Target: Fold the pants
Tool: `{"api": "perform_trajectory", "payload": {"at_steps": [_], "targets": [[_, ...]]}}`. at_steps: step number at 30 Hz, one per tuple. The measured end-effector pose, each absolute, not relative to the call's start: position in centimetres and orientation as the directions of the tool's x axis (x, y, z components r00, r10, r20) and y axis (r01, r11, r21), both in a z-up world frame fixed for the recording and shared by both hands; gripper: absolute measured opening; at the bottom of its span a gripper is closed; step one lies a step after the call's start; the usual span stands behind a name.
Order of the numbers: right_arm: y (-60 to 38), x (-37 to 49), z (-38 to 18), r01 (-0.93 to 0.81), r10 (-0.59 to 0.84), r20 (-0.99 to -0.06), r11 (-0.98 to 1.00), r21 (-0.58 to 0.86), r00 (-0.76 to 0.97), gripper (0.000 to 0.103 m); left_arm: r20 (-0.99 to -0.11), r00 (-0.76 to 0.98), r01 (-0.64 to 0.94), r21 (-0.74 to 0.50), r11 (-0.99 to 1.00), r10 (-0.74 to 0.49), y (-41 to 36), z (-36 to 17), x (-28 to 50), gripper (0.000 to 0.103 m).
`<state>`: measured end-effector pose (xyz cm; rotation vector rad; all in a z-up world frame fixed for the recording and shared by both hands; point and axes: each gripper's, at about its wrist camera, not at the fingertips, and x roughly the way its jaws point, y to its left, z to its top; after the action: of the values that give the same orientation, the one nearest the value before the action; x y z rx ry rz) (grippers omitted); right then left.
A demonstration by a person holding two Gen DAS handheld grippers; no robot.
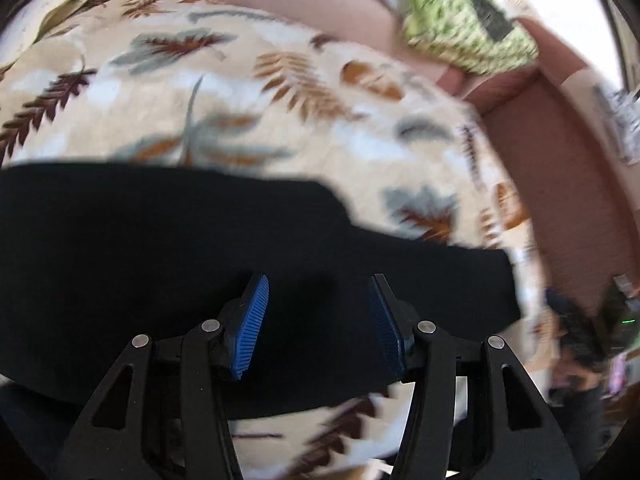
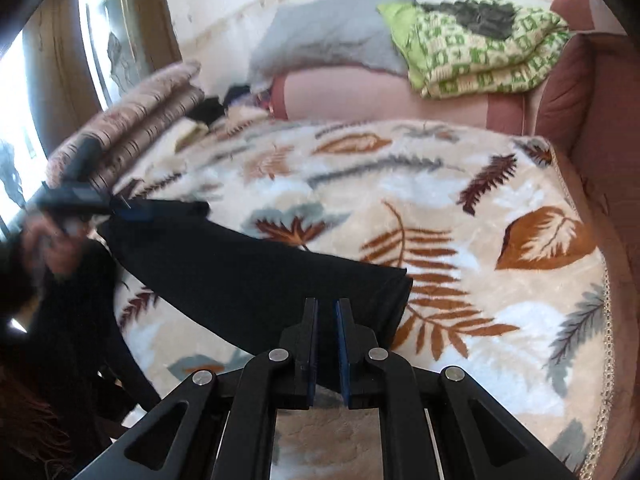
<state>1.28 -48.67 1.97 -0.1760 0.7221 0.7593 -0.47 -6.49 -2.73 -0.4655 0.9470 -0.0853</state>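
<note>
Black pants [image 1: 160, 264] lie stretched across a leaf-patterned blanket [image 1: 248, 100] on a bed. My left gripper [image 1: 318, 288] is open, its blue pads just above the black cloth with nothing between them. In the right wrist view the pants [image 2: 240, 272] run from the left down to my right gripper [image 2: 327, 304], whose jaws are nearly closed on the cloth's near end. My left gripper [image 2: 132, 210] also shows there, at the pants' far left end, blurred.
A green patterned quilt [image 2: 480, 52] and a grey pillow [image 2: 328, 36] lie on the pink sofa back [image 2: 380, 96]. Striped folded bedding [image 2: 140, 120] is stacked at the left. The blanket's fringe edge [image 2: 604, 320] runs along the right.
</note>
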Motion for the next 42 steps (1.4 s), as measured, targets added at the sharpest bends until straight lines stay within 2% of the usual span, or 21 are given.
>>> {"api": "perform_trajectory", "payload": {"at_steps": [2,4,5,6,7,10,12,13,14,15,19,26,29,33,36,40,42], "targets": [[-47.8,1.2,0.7,-0.706,0.544,-0.706,0.702,0.089,0.453,0.008,-0.72,0.66,-0.089,-0.358,0.929,-0.215,-7.4,-3.6,-1.4,0.052],[-46.6,1.8,-1.7,-0.708,0.449,-0.795,0.705,0.034,0.408,0.008,-0.705,0.69,-0.061,-0.281,0.958,-0.163,-8.4,-4.0,-1.9,0.053],[-46.5,2.3,-2.6,-0.7,0.403,-0.827,0.714,0.016,0.393,0.008,-0.699,0.702,-0.048,-0.241,0.969,-0.138,-9.0,-4.2,-2.1,0.055],[-46.5,2.3,-2.6,-0.703,0.407,-0.826,0.711,0.018,0.391,0.008,-0.694,0.709,-0.033,-0.217,0.976,-0.13,-9.5,-4.2,-2.2,0.061],[-47.1,2.1,-1.4,-0.693,0.432,-0.796,0.721,0.022,0.424,0.007,-0.689,0.713,-0.021,-0.207,0.978,-0.131,-9.8,-4.3,-2.3,0.066],[-50.3,1.6,3.0,-0.577,0.492,-0.638,0.812,0.091,0.592,0.009,-0.678,0.721,-0.023,-0.227,0.974,-0.142,-9.5,-4.6,-2.4,0.067],[-52.2,1.2,4.8,-0.468,0.458,-0.56,0.873,0.136,0.691,0.025,-0.668,0.725,-0.027,-0.269,0.963,-0.167,-8.9,-4.7,-2.0,0.071],[-53.3,0.8,5.1,-0.377,0.419,-0.531,0.906,0.191,0.737,0.047,-0.661,0.728,-0.027,-0.292,0.956,-0.181,-8.7,-4.7,-2.0,0.073],[-53.9,0.6,5.0,-0.321,0.405,-0.522,0.914,0.248,0.75,0.06,-0.657,0.73,-0.028,-0.305,0.952,-0.189,-8.6,-4.7,-2.1,0.073],[-54.3,0.3,4.4,-0.274,0.413,-0.529,0.906,0.323,0.742,0.061,-0.656,0.73,-0.03,-0.308,0.951,-0.19,-8.6,-4.6,-2.0,0.073],[-53.6,-0.5,0.2,-0.171,0.465,-0.604,0.861,0.48,0.647,0.061,-0.655,0.731,-0.03,-0.313,0.949,-0.193,-8.5,-4.6,-2.0,0.073],[-49.9,-0.6,-3.9,-0.193,0.466,-0.648,0.873,0.448,0.602,0.062,-0.656,0.736,-0.033,-0.284,0.958,-0.169,-9.1,-4.6,-2.2,0.073],[-49.6,-0.6,-4.3,-0.201,0.453,-0.608,0.877,0.437,0.653,0.062,-0.655,0.738,-0.032,-0.275,0.961,-0.163,-9.1,-4.6,-2.3,0.073],[-50.4,-0.5,-4.8,-0.175,0.466,-0.554,0.85,0.497,0.69,0.062,-0.652,0.739,-0.032,-0.287,0.957,-0.17,-9.1,-4.7,-2.4,0.073],[-50.6,-0.4,-4.7,-0.163,0.46,-0.552,0.849,0.503,0.695,0.056,-0.647,0.741,-0.037,-0.306,0.951,-0.179,-8.8,-4.6,-2.4,0.073],[-52.0,-0.8,-5.2,-0.112,0.482,-0.499,0.791,0.602,0.721,0.046,-0.643,0.743,-0.039,-0.322,0.946,-0.188,-8.6,-4.6,-2.4,0.073],[-52.0,-1.0,-5.2,-0.104,0.475,-0.495,0.79,0.605,0.727,0.042,-0.643,0.743,-0.039,-0.32,0.946,-0.187,-8.6,-4.6,-2.4,0.073]]}}
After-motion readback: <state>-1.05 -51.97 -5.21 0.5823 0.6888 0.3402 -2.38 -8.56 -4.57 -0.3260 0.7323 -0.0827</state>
